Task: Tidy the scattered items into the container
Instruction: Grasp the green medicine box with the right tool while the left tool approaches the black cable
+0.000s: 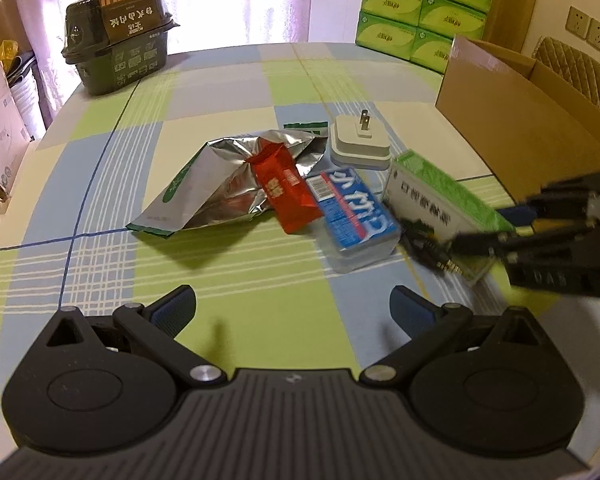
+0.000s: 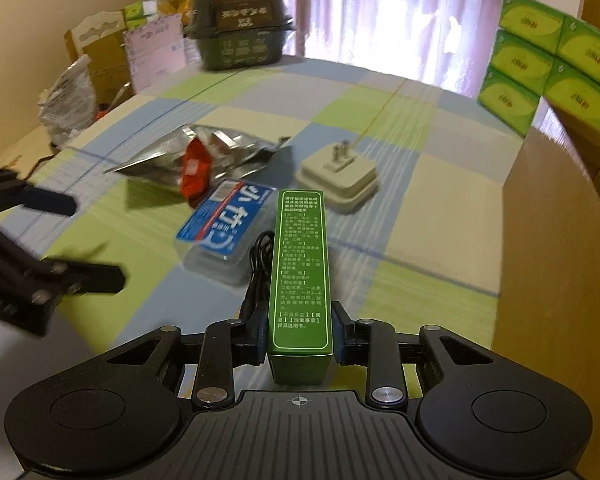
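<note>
A: Checked in green, blue and cream, a tablecloth (image 1: 236,280) is spread over the table, and curtains are hung behind it. How are the scattered items laid out, taken from the blue-labelled plastic case (image 1: 354,220)?

B: Left of that case a torn foil pouch (image 1: 216,184) is seen, with a red sachet (image 1: 286,190) laid across its edge and touching the case. Behind the case a white plug adapter (image 1: 360,142) is set, prongs up. Right of the case, the green medicine box (image 2: 300,280) is clamped lengthwise between the pads of the right gripper (image 2: 300,338). Farther right, the open cardboard box (image 1: 512,116) is stood.

A: And the left gripper (image 1: 292,308)?

B: Its jaws are spread wide and nothing is held; it is hovered over bare cloth in front of the case.

A: What could go wrong?

B: A black cable (image 2: 260,268) is seen against the medicine box's left side, its plug close to the gripper's left pad. Whether it is pinched cannot be told. If it is caught, it could be dragged along, and the case disturbed. The long box is gripped near one end only, so it could pivot or be knocked against the cardboard wall if it is swung in low.
</note>
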